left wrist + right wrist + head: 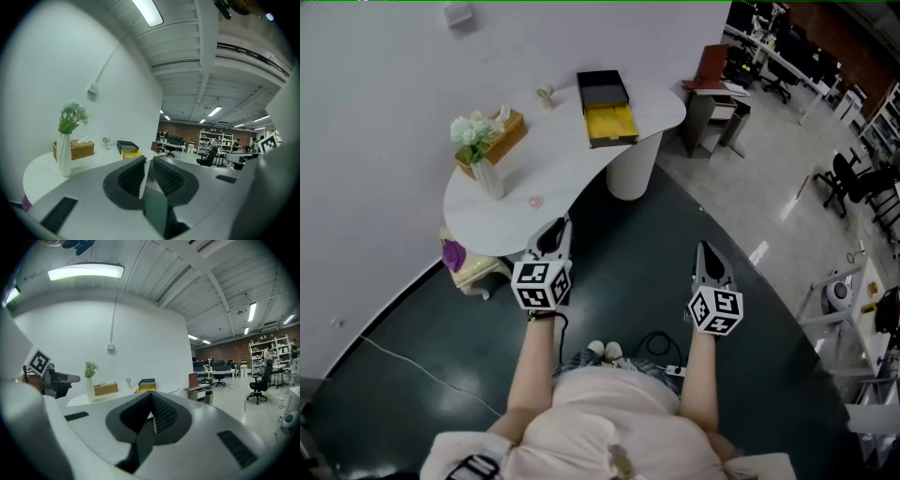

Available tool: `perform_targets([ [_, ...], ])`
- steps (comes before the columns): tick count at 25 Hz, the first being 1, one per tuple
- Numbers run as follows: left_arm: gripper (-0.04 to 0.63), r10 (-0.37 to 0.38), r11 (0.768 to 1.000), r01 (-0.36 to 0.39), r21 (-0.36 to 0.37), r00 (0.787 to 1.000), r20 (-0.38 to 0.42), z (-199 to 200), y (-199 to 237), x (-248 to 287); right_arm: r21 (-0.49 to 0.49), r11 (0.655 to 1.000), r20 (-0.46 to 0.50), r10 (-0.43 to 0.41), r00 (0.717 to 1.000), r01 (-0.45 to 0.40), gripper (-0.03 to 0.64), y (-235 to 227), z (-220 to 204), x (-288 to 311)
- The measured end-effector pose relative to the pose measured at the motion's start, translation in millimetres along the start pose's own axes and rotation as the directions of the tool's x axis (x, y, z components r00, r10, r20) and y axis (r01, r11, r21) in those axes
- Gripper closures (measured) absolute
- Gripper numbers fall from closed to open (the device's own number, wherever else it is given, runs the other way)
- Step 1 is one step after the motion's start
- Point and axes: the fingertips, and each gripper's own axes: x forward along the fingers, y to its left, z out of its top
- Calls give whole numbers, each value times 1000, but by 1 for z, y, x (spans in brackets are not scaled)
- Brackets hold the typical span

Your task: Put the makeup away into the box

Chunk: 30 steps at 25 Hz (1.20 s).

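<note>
A black box [607, 108] with a yellow drawer pulled open stands at the far end of the white curved table [572, 159]. A small pink item [535, 201] lies near the table's front edge. My left gripper [555, 225] hovers just short of that edge, close to the pink item, shut with nothing held. My right gripper [705, 247] hangs over the dark floor to the right of the table, also shut and empty. In the left gripper view the left gripper [149, 161] points toward the box [127, 149]. In the right gripper view the box [146, 384] shows beyond the right gripper [151, 397].
A white vase of flowers [483, 150] and a wicker tissue basket [502, 136] stand on the table's left side, a small cream object [546, 94] by the wall. A cream stool with a purple thing [453, 253] sits under the table. Office desks and chairs [839, 178] fill the right.
</note>
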Motion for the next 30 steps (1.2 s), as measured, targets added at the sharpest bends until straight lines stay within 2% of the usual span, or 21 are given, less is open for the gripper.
perform_targets([
  [2, 470, -26, 1000, 26, 4, 1000, 3, 1, -1, 1, -1, 1000, -1, -1, 1000, 1, 601, 1, -1, 0],
  [4, 409, -49, 999, 49, 3, 999, 15, 4, -3, 1, 1, 1000, -4, -1, 1000, 2, 601, 1, -2, 0],
  [7, 287, -49, 999, 48, 18, 997, 59, 10, -4, -1, 8, 1000, -9, -3, 1000, 3, 601, 1, -4, 0],
  [10, 225, -38, 999, 36, 19, 994, 101, 15, -2, -2, 17, 1000, -11, -3, 1000, 4, 601, 3, -5, 2],
  [16, 213, -30, 999, 28, 35, 998, 60, 8, 6, 8, 27, 1000, -14, -9, 1000, 9, 601, 9, -5, 9],
  [30, 213, -72, 996, 70, 52, 997, 33, 7, 28, 45, 25, 999, -4, -24, 1000, 24, 601, 18, -11, 44],
])
